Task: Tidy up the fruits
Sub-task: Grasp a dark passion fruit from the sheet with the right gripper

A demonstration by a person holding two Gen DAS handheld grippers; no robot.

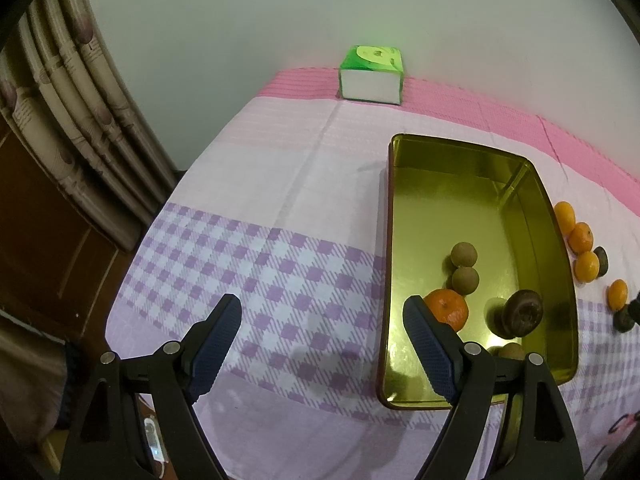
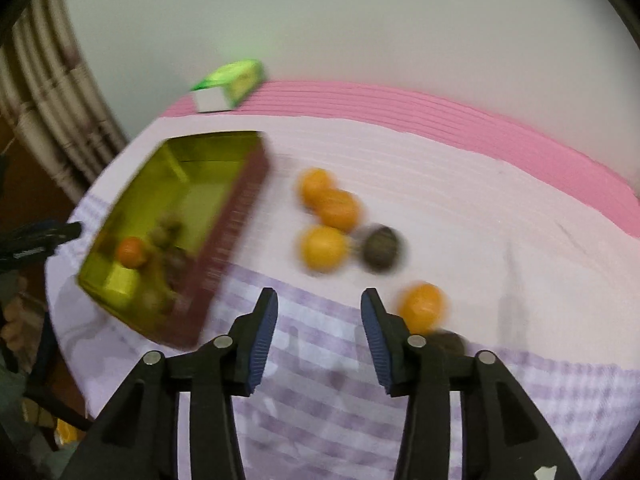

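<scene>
We are partway through filling the gold tin (image 1: 520,200), right of centre in the left view; one mandarin (image 1: 447,309) lies inside. Our left gripper (image 1: 322,332) hovers wide open, empty. Our right gripper (image 2: 319,334), partly open and empty, next needs the loose mandarin (image 2: 421,306) at lower right.

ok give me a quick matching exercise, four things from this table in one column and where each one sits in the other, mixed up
Things:
1. tissue box
2. gold tray
3. dark round fruit
4. left tool

Places:
A. inside the tray, near an orange
B. open over the checked cloth, holding nothing
C. far edge of the table, by the wall
D. on the cloth, with oranges lying outside it

Pairs: 1-C, 2-D, 3-A, 4-B
</scene>
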